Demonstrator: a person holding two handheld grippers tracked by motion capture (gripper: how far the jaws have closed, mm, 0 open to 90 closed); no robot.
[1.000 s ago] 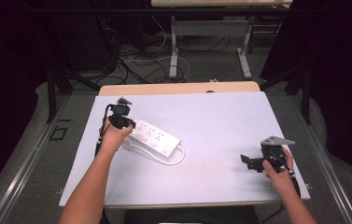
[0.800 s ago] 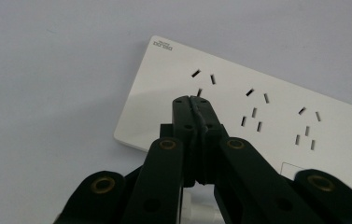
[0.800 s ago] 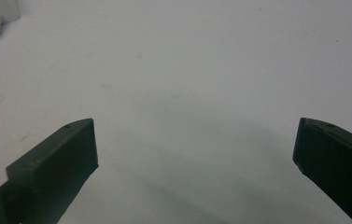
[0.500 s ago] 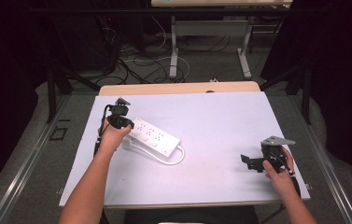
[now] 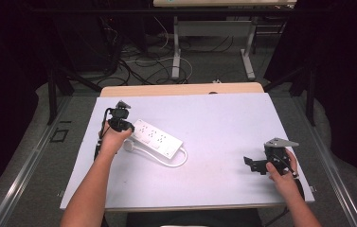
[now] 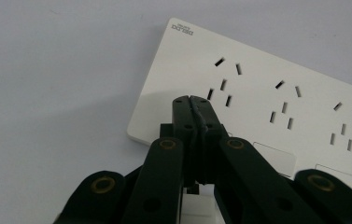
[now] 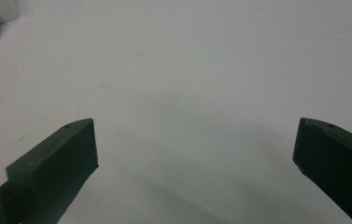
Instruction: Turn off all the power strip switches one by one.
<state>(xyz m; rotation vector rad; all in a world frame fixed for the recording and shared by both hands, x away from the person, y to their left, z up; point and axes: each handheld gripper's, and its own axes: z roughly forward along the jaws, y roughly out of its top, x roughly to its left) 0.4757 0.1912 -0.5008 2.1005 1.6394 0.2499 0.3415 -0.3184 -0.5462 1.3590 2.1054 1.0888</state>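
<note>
The left claw (image 6: 193,99), pinched tight with nothing in it, sits over the near end of the white power strip (image 5: 157,138). The strip's long side runs toward the lower right. The right claw (image 5: 249,163) is wide open and far away.

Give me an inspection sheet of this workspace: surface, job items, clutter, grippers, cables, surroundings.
Surface: pale grey sheet over a wooden table, faint marks.
Job's things: white rectangular plastic power strip, lying flat at the sheet's left, three socket groups facing up.
Clutter: nothing seen.
Grippers: left gripper shut, empty, tips above the strip's end; right gripper open, empty, over bare sheet at the right.
Cables: strip's white cord looped beside it; dark cables on the floor beyond the table.
Surroundings: dark room, metal desk legs behind.
</note>
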